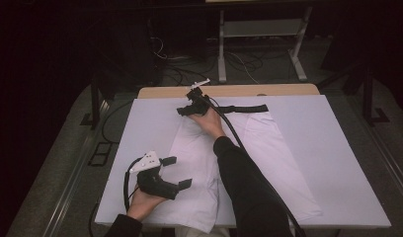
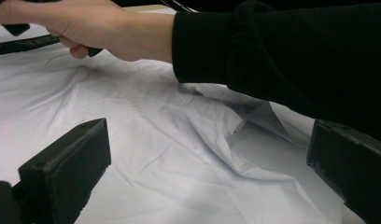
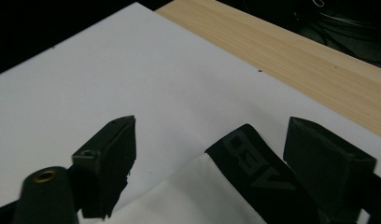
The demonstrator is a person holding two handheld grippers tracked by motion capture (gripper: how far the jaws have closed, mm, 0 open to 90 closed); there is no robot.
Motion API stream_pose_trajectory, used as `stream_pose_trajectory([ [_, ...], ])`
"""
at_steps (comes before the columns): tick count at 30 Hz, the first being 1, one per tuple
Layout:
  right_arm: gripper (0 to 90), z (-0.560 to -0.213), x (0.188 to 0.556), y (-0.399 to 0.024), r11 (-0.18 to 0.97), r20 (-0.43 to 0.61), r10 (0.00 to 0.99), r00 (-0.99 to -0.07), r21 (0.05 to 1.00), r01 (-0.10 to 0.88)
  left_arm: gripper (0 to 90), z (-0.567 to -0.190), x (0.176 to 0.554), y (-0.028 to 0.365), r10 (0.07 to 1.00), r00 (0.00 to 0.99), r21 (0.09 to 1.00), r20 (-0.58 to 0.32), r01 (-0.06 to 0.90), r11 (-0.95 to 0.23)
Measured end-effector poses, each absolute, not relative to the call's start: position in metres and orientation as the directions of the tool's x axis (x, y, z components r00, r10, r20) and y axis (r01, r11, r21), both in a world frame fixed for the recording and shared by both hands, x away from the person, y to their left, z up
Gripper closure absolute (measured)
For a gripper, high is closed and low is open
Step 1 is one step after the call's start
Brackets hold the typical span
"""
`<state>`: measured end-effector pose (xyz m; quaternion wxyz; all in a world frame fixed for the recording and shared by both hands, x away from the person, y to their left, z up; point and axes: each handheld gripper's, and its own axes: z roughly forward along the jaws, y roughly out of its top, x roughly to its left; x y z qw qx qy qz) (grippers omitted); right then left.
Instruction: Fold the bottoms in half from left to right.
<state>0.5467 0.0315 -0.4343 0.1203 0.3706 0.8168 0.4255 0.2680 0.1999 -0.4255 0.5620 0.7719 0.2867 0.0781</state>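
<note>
The white garment (image 1: 239, 163) is lying spread and rumpled on the worktop (image 1: 347, 148), nothing folded yet, while the right gripper (image 1: 188, 109) is reaching its released jaws around the far black waistband (image 3: 254, 177) and the left gripper (image 1: 177, 173) is hovering released near the left hem.

The white garment (image 1: 249, 163) is thin, creased cloth, matt, with a black woven waistband (image 3: 254, 172) (faint lettering, dull sheen). It lies on a smooth matt white sheet (image 1: 338, 148) over the table (image 3: 296, 60), pale grained wood along its far edge.
</note>
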Motion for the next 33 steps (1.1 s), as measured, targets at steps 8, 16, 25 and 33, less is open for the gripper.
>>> stream_pose_trajectory([
  [8,37.5,-0.44,0.551,0.043,0.389,0.084,0.728,-0.68,0.766,0.512,0.0,-0.425,0.268,0.201,0.53,0.824,0.914,-0.202,0.353,-0.201],
  [16,48.5,-0.446,0.554,0.05,0.387,0.079,0.757,-0.649,0.746,0.542,0.0,-0.425,0.269,0.202,0.532,0.822,0.915,-0.203,0.353,-0.196],
  [25,56.9,-0.452,0.553,0.054,0.405,0.033,0.782,-0.623,0.733,0.547,0.0,-0.425,0.269,0.202,0.535,0.82,0.915,-0.204,0.354,-0.194],
  [33,74.1,-0.452,0.552,0.053,0.389,0.045,0.802,-0.596,0.717,0.579,0.0,-0.425,0.269,0.204,0.55,0.81,0.914,-0.205,0.359,-0.188],
])
